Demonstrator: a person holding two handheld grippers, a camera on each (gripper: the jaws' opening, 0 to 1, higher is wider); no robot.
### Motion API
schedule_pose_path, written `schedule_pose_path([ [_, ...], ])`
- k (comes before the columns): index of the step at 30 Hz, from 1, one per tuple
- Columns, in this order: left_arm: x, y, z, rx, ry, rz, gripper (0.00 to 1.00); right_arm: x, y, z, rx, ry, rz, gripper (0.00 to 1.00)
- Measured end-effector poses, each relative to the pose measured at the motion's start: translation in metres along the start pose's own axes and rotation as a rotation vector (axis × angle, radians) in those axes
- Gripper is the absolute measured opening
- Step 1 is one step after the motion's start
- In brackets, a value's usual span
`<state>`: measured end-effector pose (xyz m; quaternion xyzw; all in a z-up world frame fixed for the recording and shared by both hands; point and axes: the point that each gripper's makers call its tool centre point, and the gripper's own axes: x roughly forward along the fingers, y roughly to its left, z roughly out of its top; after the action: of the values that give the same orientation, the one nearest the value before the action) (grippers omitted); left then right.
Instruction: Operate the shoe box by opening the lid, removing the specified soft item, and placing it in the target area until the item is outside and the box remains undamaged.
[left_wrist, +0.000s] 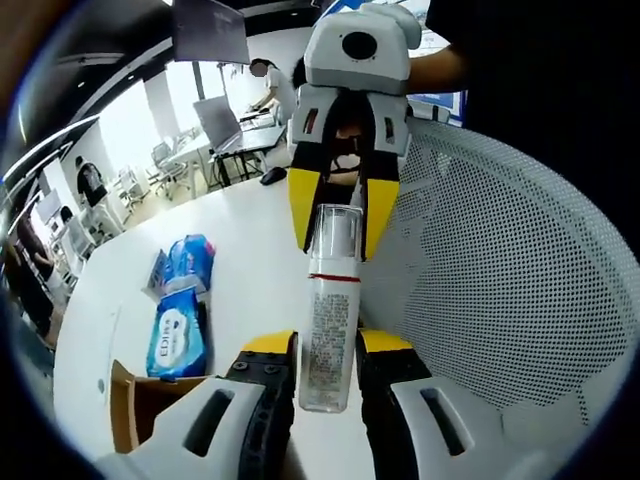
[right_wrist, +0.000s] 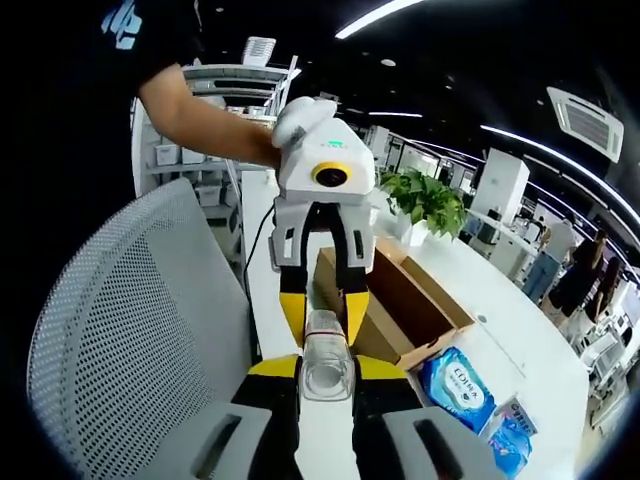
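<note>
Between our left gripper (left_wrist: 328, 352) and our right gripper (right_wrist: 327, 372) we hold a clear plastic bottle with a printed label and a red band (left_wrist: 328, 312), one end in each. In the left gripper view its base sits between the yellow-tipped jaws closed against it, and the right gripper (left_wrist: 338, 225) comes in from the far side and pinches the transparent cap. In the right gripper view the jaws clamp the cap end (right_wrist: 327, 365), with the left gripper (right_wrist: 322, 310) opposite.

We judge the bottle light, rigid and smooth, so likely to slip; the labelled body offers a surer hold than the glossy cap.

The open brown cardboard shoe box (right_wrist: 415, 300) sits on the white table (left_wrist: 245, 250), its lid already folded back. Beside it lie a blue soft packet of wipes (left_wrist: 178, 338) and a second blue packet (left_wrist: 190, 258), both outside the box. These would squash under the jaws, so we would take one lightly across its middle.

Our bare forearm (right_wrist: 200, 125) reaches in from the upper left behind the left gripper. A white mesh office chair (left_wrist: 500, 290) stands just beside the table.
</note>
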<state>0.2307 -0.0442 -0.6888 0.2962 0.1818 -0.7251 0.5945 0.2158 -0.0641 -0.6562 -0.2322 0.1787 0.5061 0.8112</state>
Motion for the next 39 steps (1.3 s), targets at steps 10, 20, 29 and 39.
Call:
schedule_pose_path([
  [10, -0.008, 0.015, -0.002, -0.08, -0.042, 0.1, 0.35, 0.0, -0.008, 0.001, -0.012, 0.011, 0.014, 0.14],
  [20, -0.012, 0.02, -0.011, -0.147, -0.035, 0.169, 0.49, -0.005, -0.022, 0.005, -0.031, 0.01, 0.017, 0.14],
  [29, -0.023, 0.027, -0.017, -0.23, -0.065, 0.265, 0.62, -0.012, -0.048, 0.007, -0.065, 0.023, 0.007, 0.14],
  [39, -0.036, 0.031, -0.023, -0.29, -0.105, 0.348, 0.7, -0.02, -0.082, 0.008, -0.146, 0.068, 0.002, 0.14],
])
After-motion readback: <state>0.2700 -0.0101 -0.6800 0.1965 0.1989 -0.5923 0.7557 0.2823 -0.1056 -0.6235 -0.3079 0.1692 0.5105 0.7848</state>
